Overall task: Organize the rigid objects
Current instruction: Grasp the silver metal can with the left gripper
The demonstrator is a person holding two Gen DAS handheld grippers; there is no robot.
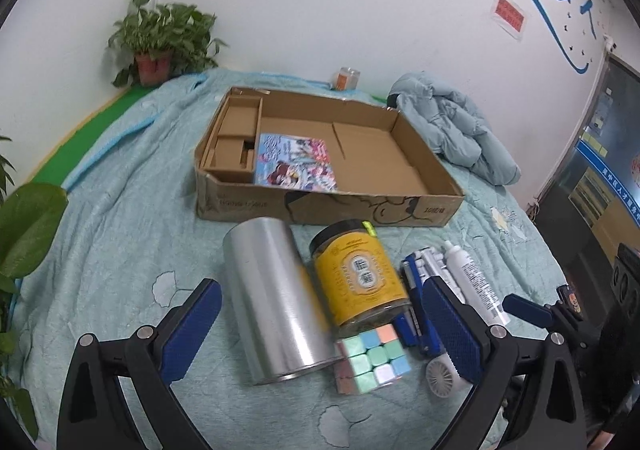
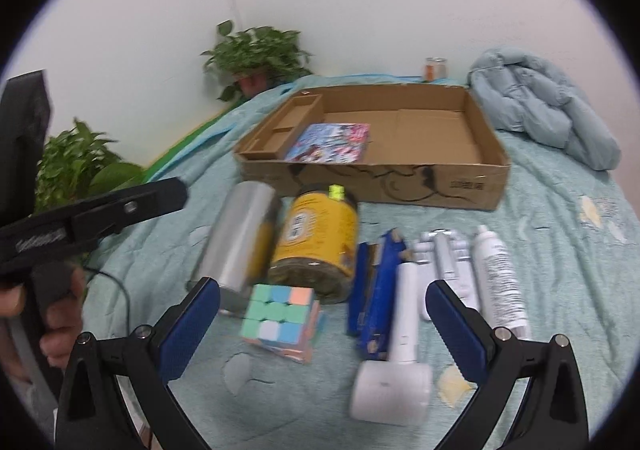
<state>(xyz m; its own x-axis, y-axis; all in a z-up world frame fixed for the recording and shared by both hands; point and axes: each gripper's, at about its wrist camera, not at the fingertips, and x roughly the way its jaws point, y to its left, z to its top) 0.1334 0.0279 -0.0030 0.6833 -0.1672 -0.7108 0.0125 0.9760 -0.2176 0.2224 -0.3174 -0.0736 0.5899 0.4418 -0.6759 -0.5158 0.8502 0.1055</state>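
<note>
Left gripper [image 1: 320,324]: fingers stood wide, gripping nothing.
Right gripper [image 2: 323,320]: fingers wide too, empty.
Objects: shiny silver metal canister [image 1: 272,298], yellow-labelled jar [image 1: 360,276], pastel puzzle cube [image 1: 370,362], blue stapler [image 2: 376,290] and white spray bottle [image 2: 502,282] lay clustered before the shallow brown cardboard box [image 1: 436,205].
Box: colourful booklet [image 1: 296,163] inside; right half bare.
Surface: pale green quilted blanket [image 1: 120,217], open at left.
Room: white wall, potted plant [image 1: 160,41] in the corner.

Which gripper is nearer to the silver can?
Left. The silver can lies just ahead between the left gripper's fingers; the right gripper hangs further right, over the stapler.
</note>
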